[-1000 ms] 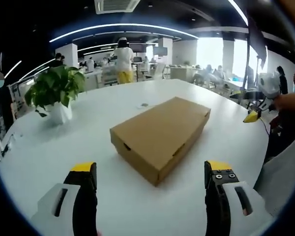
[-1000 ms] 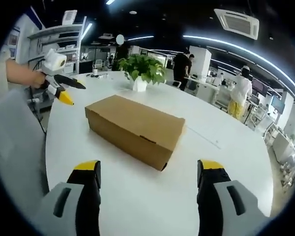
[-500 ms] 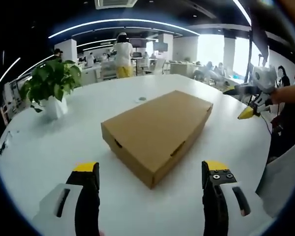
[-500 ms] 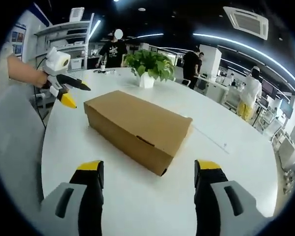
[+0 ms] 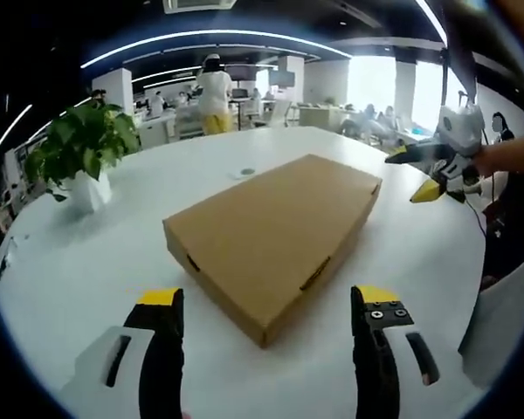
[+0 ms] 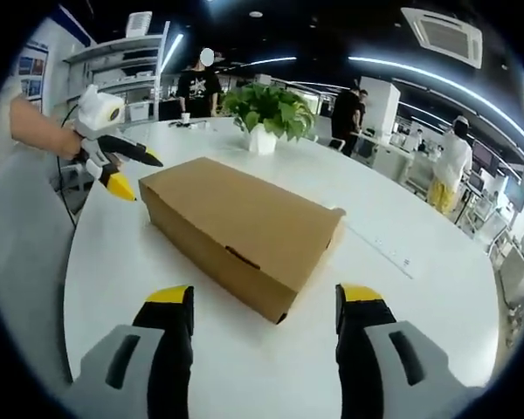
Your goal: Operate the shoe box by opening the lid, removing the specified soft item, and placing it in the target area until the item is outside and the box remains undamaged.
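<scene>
meanwhile the closed box (image 5: 275, 236) lies near the plant (image 5: 77, 148), both the left gripper (image 5: 266, 301) and right gripper (image 6: 264, 297) wide open, empty.

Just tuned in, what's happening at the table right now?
A person holds both grippers toward a closed cardboard shoe box on a round white table. The left gripper and right gripper are open, near the box without touching it. The lid is down. A potted plant stands behind the box.
</scene>
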### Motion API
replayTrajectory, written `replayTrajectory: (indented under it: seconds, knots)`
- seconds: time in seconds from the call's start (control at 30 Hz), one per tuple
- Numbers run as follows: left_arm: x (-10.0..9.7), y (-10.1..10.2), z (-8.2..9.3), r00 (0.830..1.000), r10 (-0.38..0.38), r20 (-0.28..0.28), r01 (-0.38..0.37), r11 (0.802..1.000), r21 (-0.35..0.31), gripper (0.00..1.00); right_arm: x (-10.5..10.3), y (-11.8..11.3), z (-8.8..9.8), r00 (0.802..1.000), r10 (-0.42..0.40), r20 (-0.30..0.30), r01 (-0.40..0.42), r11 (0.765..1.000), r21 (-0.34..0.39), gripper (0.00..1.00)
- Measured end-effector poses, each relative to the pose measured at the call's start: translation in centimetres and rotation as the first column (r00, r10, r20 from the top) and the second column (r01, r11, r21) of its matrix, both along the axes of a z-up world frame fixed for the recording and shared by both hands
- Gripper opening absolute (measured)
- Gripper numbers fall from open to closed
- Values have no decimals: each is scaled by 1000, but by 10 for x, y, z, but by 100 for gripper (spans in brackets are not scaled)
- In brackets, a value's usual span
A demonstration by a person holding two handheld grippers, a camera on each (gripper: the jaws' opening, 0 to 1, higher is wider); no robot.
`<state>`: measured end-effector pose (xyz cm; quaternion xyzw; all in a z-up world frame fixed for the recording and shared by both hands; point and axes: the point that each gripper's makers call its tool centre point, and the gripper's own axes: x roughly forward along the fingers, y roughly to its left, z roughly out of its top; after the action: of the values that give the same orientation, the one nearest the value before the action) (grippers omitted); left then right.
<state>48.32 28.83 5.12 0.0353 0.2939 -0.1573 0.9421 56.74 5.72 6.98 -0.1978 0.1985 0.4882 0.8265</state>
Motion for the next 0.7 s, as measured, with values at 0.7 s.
replayTrajectory:
  seconds: [0.7]
  knots:
    - [14,-2,-11,998,50,-24,-50,999,-4,74,27,21,-17,998,6,-62,-6,1000,5,52]
